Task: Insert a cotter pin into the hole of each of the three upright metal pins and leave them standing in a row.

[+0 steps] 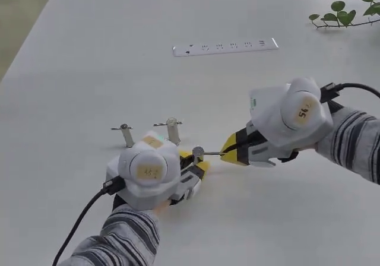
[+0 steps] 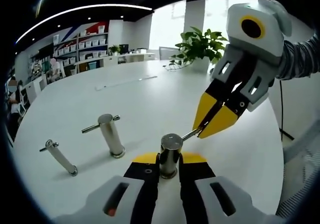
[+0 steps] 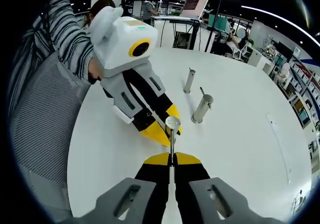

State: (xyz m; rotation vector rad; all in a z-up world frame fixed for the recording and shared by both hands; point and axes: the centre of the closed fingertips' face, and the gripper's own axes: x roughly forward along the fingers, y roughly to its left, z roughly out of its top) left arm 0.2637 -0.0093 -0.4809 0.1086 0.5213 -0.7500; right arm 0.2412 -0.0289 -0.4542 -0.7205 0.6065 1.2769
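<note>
Pins stood in a row on the tabletop [image 1: 89,70]. We kept the left gripper [image 2: 170,159] closed on the near pin [image 2: 171,153], upright between its jaws. We pinched the cotter pin [image 2: 190,133] in the shut right gripper [image 3: 172,159]; it reached straight ahead of those jaws to the near pin's head, and we could not tell whether it had entered the hole. Ahead and left of the left gripper, the middle pin [image 2: 111,134] and far pin [image 2: 61,156] each carried a cotter pin through the top. A power strip [image 1: 225,46] lay well beyond both grippers.
</note>
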